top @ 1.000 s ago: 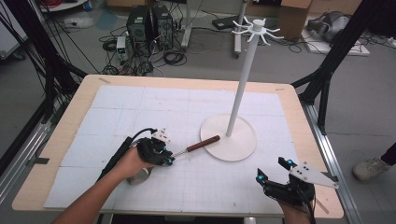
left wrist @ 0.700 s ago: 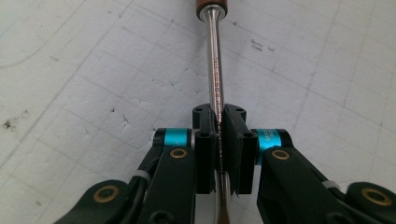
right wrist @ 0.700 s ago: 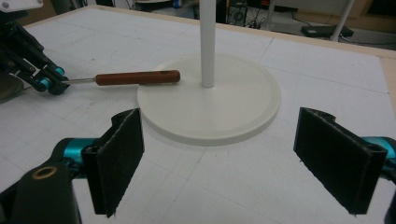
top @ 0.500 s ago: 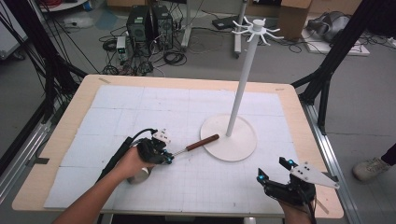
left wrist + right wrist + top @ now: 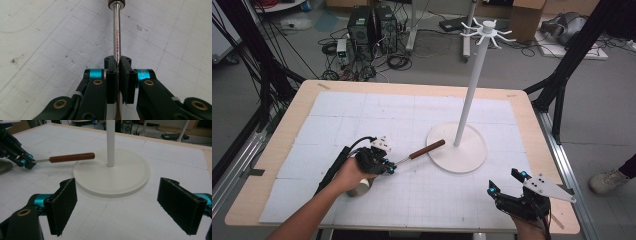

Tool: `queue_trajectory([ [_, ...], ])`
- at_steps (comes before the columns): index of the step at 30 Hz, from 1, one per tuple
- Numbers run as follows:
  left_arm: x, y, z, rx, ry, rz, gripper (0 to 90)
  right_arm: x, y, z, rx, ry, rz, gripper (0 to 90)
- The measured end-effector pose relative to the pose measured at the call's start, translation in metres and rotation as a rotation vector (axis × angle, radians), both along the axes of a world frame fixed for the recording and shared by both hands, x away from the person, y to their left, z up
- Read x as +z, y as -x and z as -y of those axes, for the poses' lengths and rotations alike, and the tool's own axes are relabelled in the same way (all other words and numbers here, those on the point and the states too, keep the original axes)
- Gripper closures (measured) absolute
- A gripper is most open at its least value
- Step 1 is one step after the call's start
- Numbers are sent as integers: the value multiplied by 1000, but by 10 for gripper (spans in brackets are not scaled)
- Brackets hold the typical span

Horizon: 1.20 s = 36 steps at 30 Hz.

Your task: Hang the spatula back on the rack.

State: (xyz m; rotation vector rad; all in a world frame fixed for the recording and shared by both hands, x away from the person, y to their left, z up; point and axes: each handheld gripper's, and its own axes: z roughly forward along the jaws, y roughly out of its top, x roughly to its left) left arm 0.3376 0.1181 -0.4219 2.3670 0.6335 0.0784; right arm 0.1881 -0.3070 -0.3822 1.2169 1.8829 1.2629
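Note:
A utensil with a brown wooden handle (image 5: pixel 427 149) and a thin metal shaft (image 5: pixel 116 30) lies left of a white stand. My left gripper (image 5: pixel 389 165) is shut on the shaft, and both pads (image 5: pixel 111 75) press on it. A metal rounded end (image 5: pixel 359 189) shows under the left hand. The handle (image 5: pixel 72 157) points at the rim of the stand's round base (image 5: pixel 467 155). My right gripper (image 5: pixel 504 182) is near the table's front right edge. It stands open with nothing between its pads (image 5: pixel 62 205) and faces the base (image 5: pixel 130 177).
The stand's white pole (image 5: pixel 469 85) rises to a crown of hooks (image 5: pixel 486 31). A white gridded mat (image 5: pixel 362 115) covers the wooden table (image 5: pixel 292 115). Beyond the table are computers (image 5: pixel 372 27), cables and black frame legs (image 5: pixel 557 90). A person's shoe (image 5: pixel 607 181) is at the right.

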Motion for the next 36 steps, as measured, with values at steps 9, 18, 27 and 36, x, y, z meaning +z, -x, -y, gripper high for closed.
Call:
queue_trajectory([
  [9,15,6,-11,17,61,38,844,0,0,0,2,-4,1,153],
  [18,30,24,-25,92,168,122,842,1,-1,-5,7,-40,22,153],
  [27,45,50,-40,173,316,248,841,5,-7,-16,33,-102,33,152],
  [36,57,70,-38,213,434,334,841,16,-17,-40,101,-120,47,152],
])
